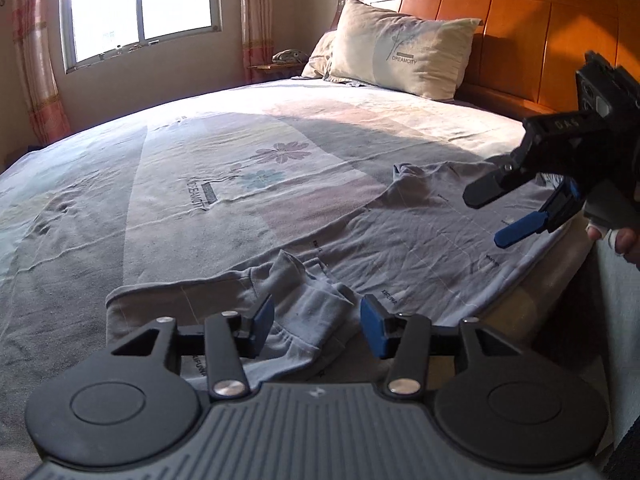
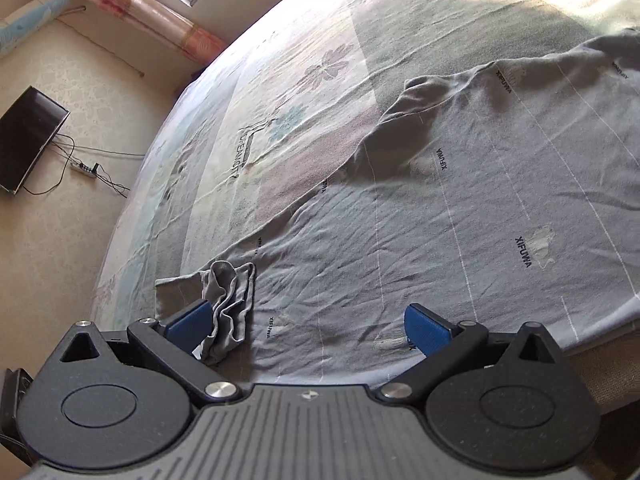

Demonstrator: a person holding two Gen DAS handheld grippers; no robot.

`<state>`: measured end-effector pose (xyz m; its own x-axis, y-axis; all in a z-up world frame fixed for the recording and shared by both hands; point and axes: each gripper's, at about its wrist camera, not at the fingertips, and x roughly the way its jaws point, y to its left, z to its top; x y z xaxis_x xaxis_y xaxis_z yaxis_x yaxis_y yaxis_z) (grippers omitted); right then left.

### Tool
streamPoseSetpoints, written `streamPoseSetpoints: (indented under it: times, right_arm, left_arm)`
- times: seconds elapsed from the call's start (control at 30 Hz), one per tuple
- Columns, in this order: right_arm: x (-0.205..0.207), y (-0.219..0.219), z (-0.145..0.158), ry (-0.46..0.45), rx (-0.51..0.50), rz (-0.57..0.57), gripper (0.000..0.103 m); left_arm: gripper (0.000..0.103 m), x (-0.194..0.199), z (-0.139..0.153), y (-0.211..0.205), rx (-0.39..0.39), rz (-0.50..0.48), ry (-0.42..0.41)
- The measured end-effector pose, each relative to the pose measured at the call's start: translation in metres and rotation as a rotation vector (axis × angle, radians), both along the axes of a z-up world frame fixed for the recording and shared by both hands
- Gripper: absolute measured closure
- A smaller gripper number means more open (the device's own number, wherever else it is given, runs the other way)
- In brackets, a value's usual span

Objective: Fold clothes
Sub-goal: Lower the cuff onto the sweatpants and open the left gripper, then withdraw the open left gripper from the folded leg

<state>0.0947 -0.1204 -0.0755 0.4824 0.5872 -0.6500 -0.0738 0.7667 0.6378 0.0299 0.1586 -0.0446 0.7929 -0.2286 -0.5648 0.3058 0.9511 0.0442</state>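
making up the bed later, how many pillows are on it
2 in the left wrist view. One pillow printed DREAMCITY leans on the headboard; a second pillow sits mostly hidden behind its left side. More could be hidden behind them.

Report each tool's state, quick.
Left tool: open, holding nothing, over the bunched sleeve of the grey shirt.
Right tool: open, holding nothing, above the shirt.

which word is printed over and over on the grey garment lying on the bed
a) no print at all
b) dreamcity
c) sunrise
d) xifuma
d: the grey garment carries the repeated black word XIFUMA across its fabric, while DREAMCITY is printed on the bed sheet and the pillow instead.
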Motion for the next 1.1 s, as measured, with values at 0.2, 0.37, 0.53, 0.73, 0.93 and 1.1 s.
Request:
streamPoseSetpoints:
  times: [0.2,0.37,0.53,0.73,0.93,1.1]
  right_arm:
    - [-0.006,0.014,0.004,-0.035,-0.043,0.070,0.000]
    - [-0.012,0.024,0.007,-0.045,-0.067,0.110,0.000]
    - [-0.013,0.033,0.012,-0.076,-0.104,0.146,0.000]
    - [-0.010,0.066,0.015,-0.130,-0.156,0.270,0.000]
    - [-0.008,0.121,0.030,-0.285,-0.249,0.481,0.000]
    - [-0.001,0.177,0.034,-0.431,-0.262,0.675,0.000]
  left_arm:
    - [0.045,0.045,-0.011,0.050,0.006,0.190,-0.026]
    - [0.046,0.061,-0.051,0.066,-0.040,0.218,0.081]
    - [0.045,0.030,-0.030,0.076,-0.096,0.233,0.049]
    - [0.041,0.003,-0.047,0.076,-0.095,0.167,0.156]
    - [0.040,-0.013,-0.011,0.103,-0.170,0.226,0.108]
    - [0.040,-0.004,0.007,0.137,-0.287,0.285,0.088]
